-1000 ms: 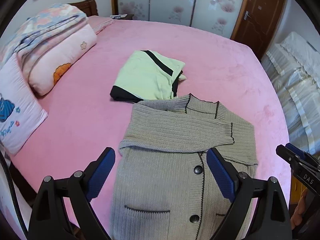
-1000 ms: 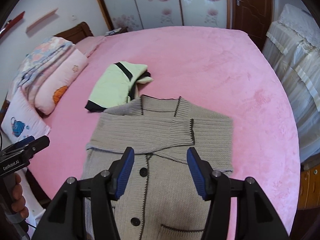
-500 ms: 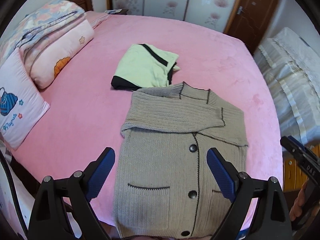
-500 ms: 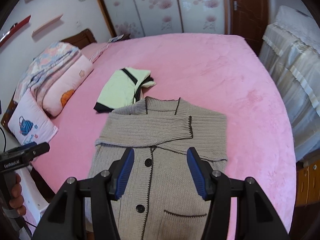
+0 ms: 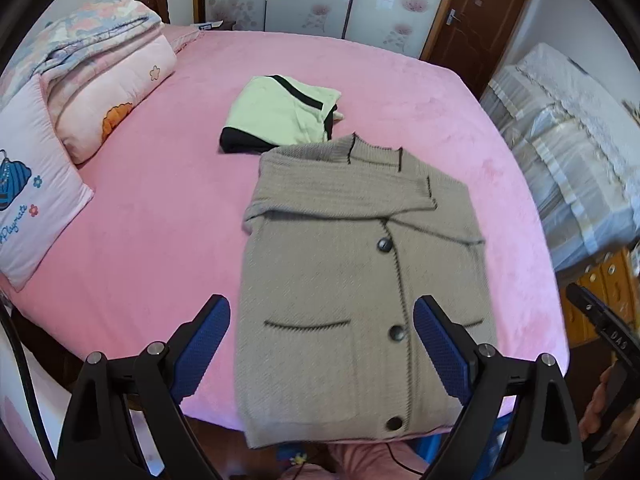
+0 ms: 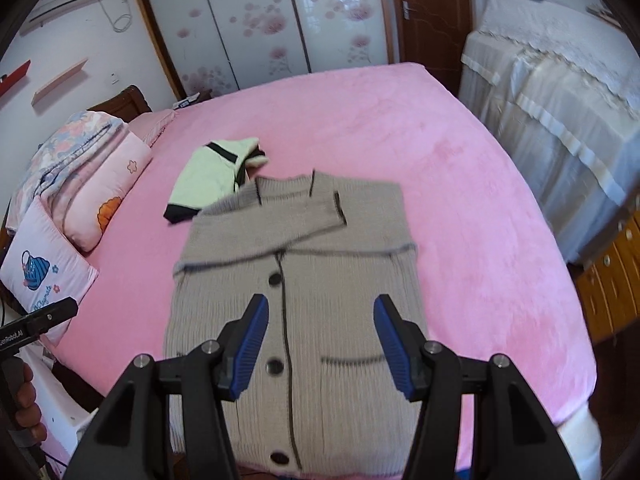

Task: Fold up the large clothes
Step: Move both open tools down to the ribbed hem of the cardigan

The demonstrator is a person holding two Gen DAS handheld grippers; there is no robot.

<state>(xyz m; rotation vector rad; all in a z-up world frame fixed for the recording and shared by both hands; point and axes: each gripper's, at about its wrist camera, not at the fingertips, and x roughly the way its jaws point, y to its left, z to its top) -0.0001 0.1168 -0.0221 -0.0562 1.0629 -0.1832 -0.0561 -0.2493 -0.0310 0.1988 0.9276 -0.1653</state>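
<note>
A grey knitted cardigan (image 5: 360, 264) with dark buttons lies flat on the pink bed (image 5: 160, 216), both sleeves folded across its chest, its hem at the near edge. It also shows in the right wrist view (image 6: 320, 280). My left gripper (image 5: 322, 326) is open and empty, held above the cardigan's lower left part. My right gripper (image 6: 320, 326) is open and empty above the lower middle of the cardigan. Neither touches the cloth.
A folded pale green garment with black trim (image 5: 276, 116) lies just beyond the cardigan's collar. Pillows and a folded quilt (image 5: 92, 80) are stacked at the left. A covered piece of furniture (image 6: 560, 92) stands to the right of the bed (image 6: 460, 160).
Both grippers have pulled back and up from the cardigan, so more of its lower part and hem shows. The cardigan has not moved.
</note>
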